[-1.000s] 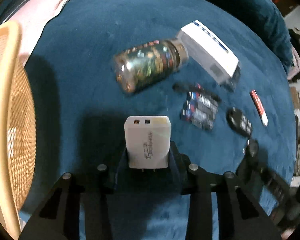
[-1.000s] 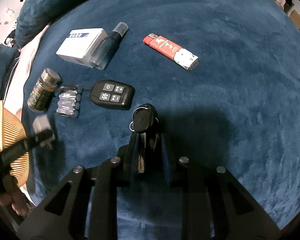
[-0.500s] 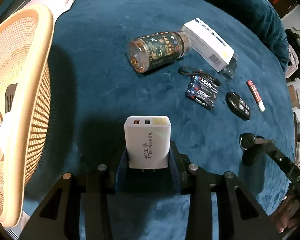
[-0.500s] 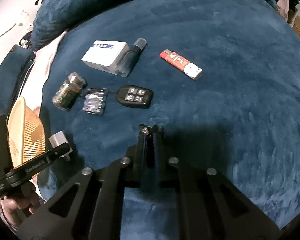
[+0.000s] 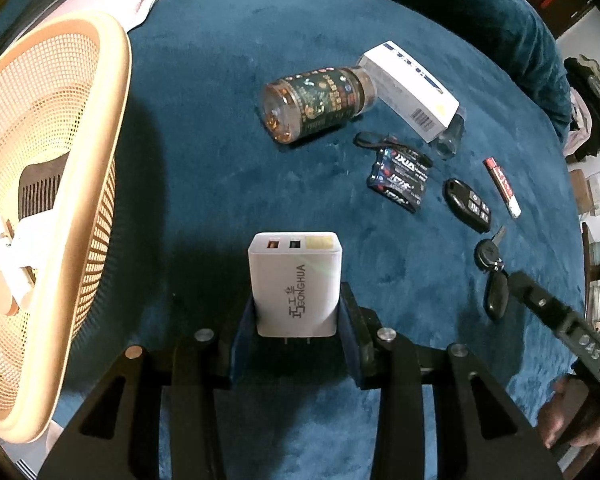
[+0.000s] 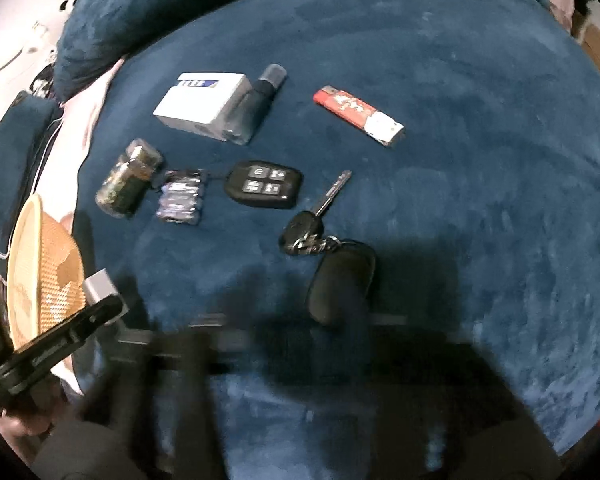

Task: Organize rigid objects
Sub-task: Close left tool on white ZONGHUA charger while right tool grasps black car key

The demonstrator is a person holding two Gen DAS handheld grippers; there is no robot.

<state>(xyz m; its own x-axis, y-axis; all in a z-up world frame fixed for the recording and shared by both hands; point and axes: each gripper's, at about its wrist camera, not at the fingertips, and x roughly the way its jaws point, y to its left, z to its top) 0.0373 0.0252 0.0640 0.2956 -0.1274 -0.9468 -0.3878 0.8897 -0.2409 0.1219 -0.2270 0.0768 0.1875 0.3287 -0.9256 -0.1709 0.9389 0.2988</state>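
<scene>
Two grippers in play, and your left gripper is clamped on the white USB wall charger, its pads pressing both sides, prongs pointing back toward the camera. It hangs above the blue plush blanket, just beside the tan mesh basket, which already holds something white that you can't make out.

Your right gripper is a blur, but its jaws are opening and nothing is pinched between them. The car key bunch lies on the blanket right in front of the fingers, black fob case nearest, key blade pointing away.

Beyond that, the spread on the blanket: black four-button remote fob just beside the key, shrink-wrapped battery pack next to it, then the patterned jar on its side. Farther back sits the white box with a dark spray bottle touching its edge. Off alone lies the red-and-white lighter.
</scene>
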